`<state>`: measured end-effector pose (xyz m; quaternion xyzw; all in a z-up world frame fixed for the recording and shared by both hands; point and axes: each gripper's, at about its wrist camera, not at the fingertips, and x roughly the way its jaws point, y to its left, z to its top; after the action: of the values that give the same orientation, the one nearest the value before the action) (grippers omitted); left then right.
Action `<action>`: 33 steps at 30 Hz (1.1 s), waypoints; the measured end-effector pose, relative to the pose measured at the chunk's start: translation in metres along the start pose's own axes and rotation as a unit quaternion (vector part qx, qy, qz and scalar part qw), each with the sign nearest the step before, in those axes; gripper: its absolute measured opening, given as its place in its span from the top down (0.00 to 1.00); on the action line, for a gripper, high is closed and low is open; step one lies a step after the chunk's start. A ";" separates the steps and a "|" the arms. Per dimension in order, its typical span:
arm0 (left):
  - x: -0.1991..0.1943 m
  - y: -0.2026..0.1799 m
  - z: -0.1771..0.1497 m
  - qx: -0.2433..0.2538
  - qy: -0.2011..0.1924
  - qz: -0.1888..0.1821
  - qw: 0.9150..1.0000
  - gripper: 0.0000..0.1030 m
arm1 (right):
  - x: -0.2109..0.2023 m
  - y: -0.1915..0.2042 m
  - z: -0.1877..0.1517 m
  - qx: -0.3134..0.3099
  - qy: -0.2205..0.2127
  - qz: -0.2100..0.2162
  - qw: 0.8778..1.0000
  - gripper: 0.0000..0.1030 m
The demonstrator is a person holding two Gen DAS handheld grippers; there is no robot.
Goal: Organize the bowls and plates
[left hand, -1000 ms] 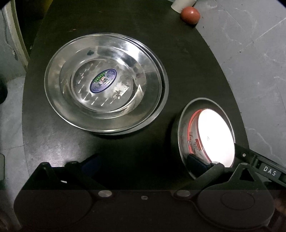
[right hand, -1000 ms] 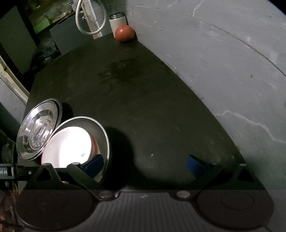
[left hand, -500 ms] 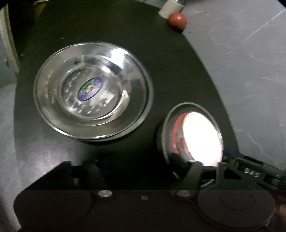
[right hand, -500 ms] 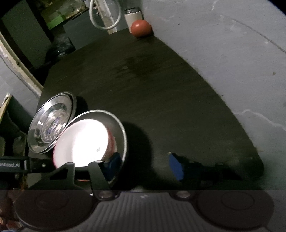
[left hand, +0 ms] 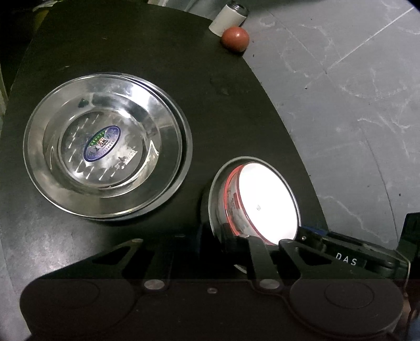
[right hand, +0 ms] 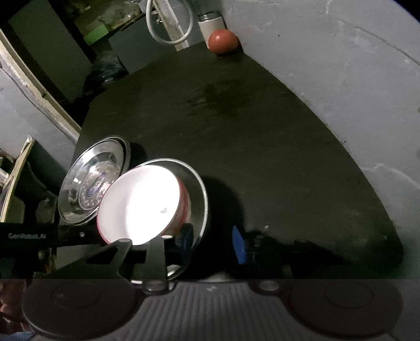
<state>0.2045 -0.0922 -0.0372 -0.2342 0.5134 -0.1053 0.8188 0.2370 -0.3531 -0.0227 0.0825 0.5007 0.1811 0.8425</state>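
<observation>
Two stacked steel plates [left hand: 105, 147] lie on the black table [left hand: 131, 39], also in the right wrist view [right hand: 92, 181]. A steel bowl [left hand: 218, 188] holds a white bowl with a red rim [left hand: 267, 204], also in the right wrist view [right hand: 141, 204]. My left gripper [left hand: 212, 241] straddles the near-left rim of the steel bowl, its jaws a small gap apart. My right gripper [right hand: 210, 241] has its left pad inside the steel bowl [right hand: 197, 194] and its right blue pad [right hand: 239, 245] outside, jaws still apart.
A red ball [left hand: 234, 38] and a white canister [left hand: 227, 16] stand at the table's far corner, against the grey wall [right hand: 341, 65]. A white hose [right hand: 168, 31] and dark clutter lie beyond the far edge. The table's curved right edge borders grey floor [left hand: 354, 105].
Both grippers have narrowed their jaws around the steel bowl's rim over the last second. The views shifted slightly; the bowls and plates stay in place.
</observation>
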 end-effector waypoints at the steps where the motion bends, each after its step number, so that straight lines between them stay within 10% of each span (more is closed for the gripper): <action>1: 0.000 0.000 0.000 0.002 -0.001 0.000 1.000 0.85 | 0.000 0.000 0.000 0.001 0.000 0.004 1.000 0.70; 33: -0.001 0.001 -0.001 0.015 -0.004 0.002 1.000 0.86 | 0.001 0.000 -0.004 0.013 0.000 0.033 0.999 0.82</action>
<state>0.2028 -0.0914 -0.0372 -0.2213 0.5085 -0.1105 0.8248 0.2345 -0.3524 -0.0254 0.1101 0.4996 0.2020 0.8351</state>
